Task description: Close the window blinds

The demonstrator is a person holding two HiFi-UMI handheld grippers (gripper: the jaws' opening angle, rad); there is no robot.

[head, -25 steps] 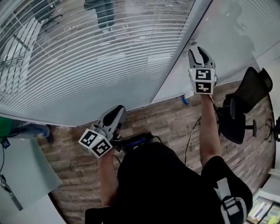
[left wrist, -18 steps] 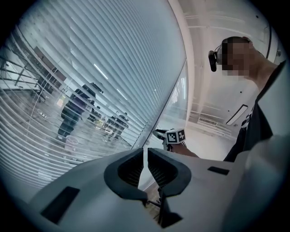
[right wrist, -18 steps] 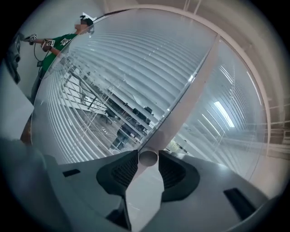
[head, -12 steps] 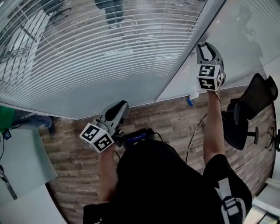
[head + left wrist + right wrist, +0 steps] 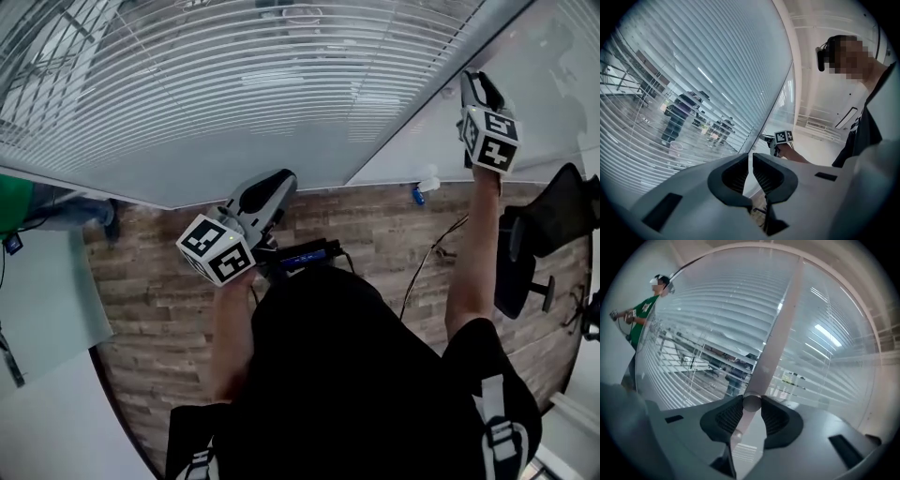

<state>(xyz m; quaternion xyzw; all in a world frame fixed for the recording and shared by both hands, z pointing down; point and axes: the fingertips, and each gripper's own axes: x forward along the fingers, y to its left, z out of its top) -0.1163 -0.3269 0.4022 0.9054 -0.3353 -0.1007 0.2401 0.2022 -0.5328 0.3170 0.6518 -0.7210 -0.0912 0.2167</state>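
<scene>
White slatted blinds (image 5: 234, 75) hang behind the glass wall and fill the upper head view. My right gripper (image 5: 476, 80) is raised at the white post (image 5: 780, 319) between two panes. In the right gripper view its jaws (image 5: 751, 399) are shut on a small round grey knob (image 5: 751, 403) at the post's foot, one pad pressing on each side. My left gripper (image 5: 281, 178) hangs lower and nearer, pointing level at the blinds (image 5: 693, 70). Its jaws (image 5: 750, 157) stand almost together with nothing between them. The right gripper (image 5: 765, 138) shows small beyond them.
A black office chair (image 5: 539, 234) stands on the wood-plank floor (image 5: 375, 234) to the right. A small blue and white object (image 5: 417, 195) lies at the foot of the glass. A person in green (image 5: 642, 310) stands at the far left.
The head view has swung, so both grippers sit further right and the right one higher. The right gripper's marker cube has tilted, a slight roll on the knob. The left gripper has stayed put.
</scene>
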